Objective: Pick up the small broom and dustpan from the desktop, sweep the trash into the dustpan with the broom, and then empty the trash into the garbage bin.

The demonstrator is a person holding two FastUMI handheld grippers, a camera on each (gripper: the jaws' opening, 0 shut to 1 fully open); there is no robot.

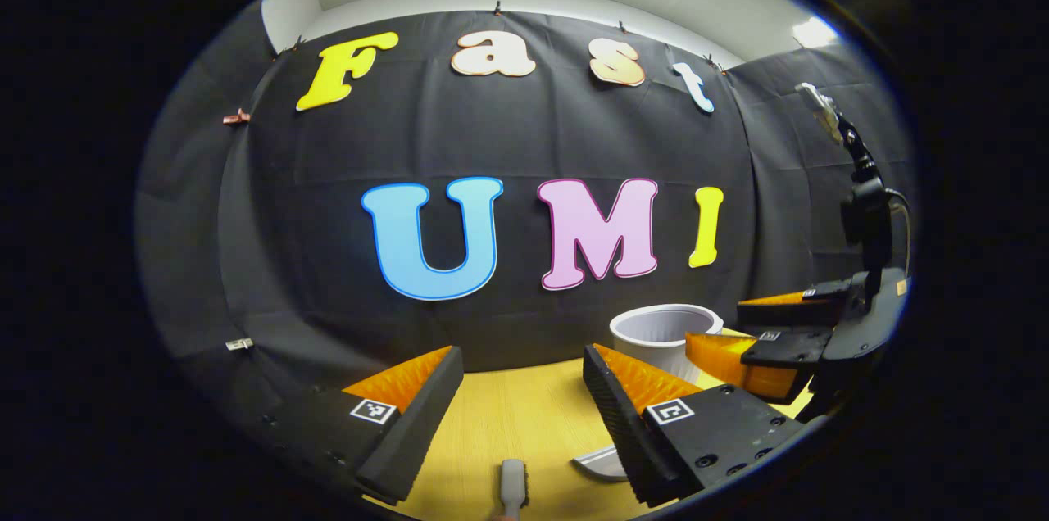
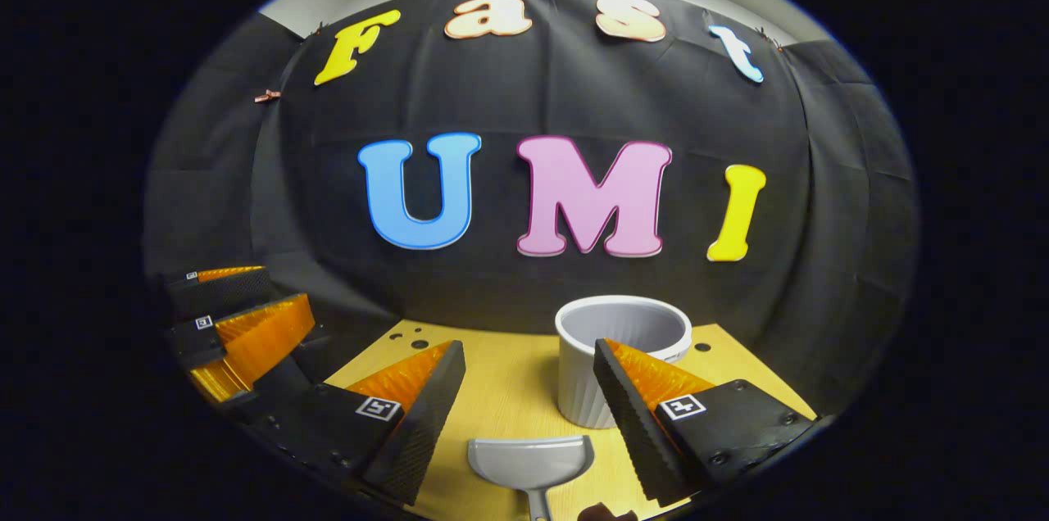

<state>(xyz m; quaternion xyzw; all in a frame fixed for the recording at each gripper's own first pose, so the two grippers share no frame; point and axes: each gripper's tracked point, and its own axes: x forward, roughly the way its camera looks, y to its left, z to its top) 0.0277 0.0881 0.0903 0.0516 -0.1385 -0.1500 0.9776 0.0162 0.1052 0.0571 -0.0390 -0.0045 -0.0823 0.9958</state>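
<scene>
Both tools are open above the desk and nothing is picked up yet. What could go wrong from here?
1. The dustpan lies close in front of the garbage bin; the right tool, descending with its jaws wide open, might knock the bin.
2. The broom handle looks slim beneath the open left tool, so an off-centre grip may let it twist.
3. The two tools hover side by side and might collide.

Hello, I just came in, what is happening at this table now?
A person holds two grippers above a wooden table, and neither grips anything yet. The left gripper hangs open over the small broom. The right gripper hangs open over the grey dustpan, which lies flat in front of the white bin. The sweeping has not begun.
</scene>
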